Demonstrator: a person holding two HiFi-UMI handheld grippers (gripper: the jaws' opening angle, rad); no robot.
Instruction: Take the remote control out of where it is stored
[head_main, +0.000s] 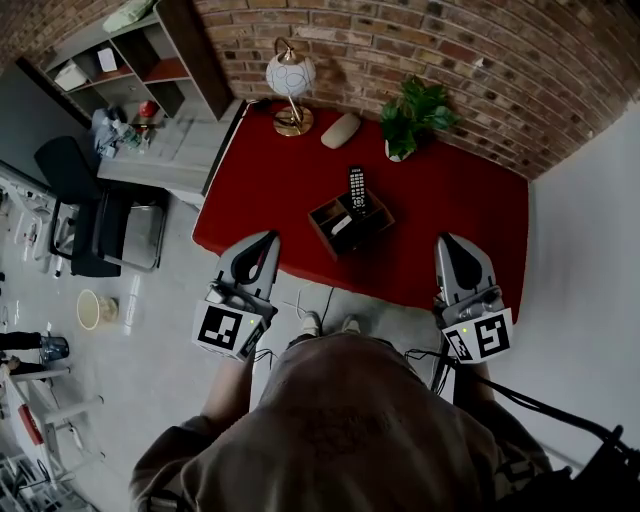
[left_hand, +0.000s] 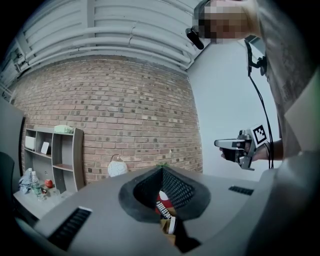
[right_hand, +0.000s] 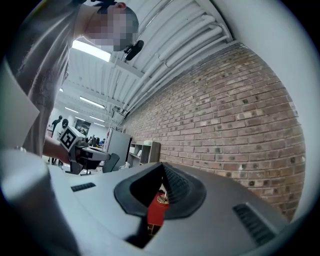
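A black remote control (head_main: 357, 189) stands tilted in a brown wooden organiser box (head_main: 322, 216) in the middle of the red table (head_main: 260, 190); its upper end sticks out towards the back. Through the left gripper's jaw gap the remote (left_hand: 162, 208) shows small. My left gripper (head_main: 268, 238) hovers over the table's front edge, left of the box, jaws together and empty. My right gripper (head_main: 447, 240) hangs at the front right, apart from the box, also shut with nothing in it. Each gripper view shows the other gripper: the right gripper (left_hand: 218, 143) and the left gripper (right_hand: 105, 156).
At the table's back stand a white globe lamp (head_main: 290, 80), a beige oval object (head_main: 341, 130) and a potted plant (head_main: 413, 115), against a brick wall. A grey shelf unit (head_main: 130, 70) and a black chair (head_main: 95, 215) are to the left. A white wall borders the right side.
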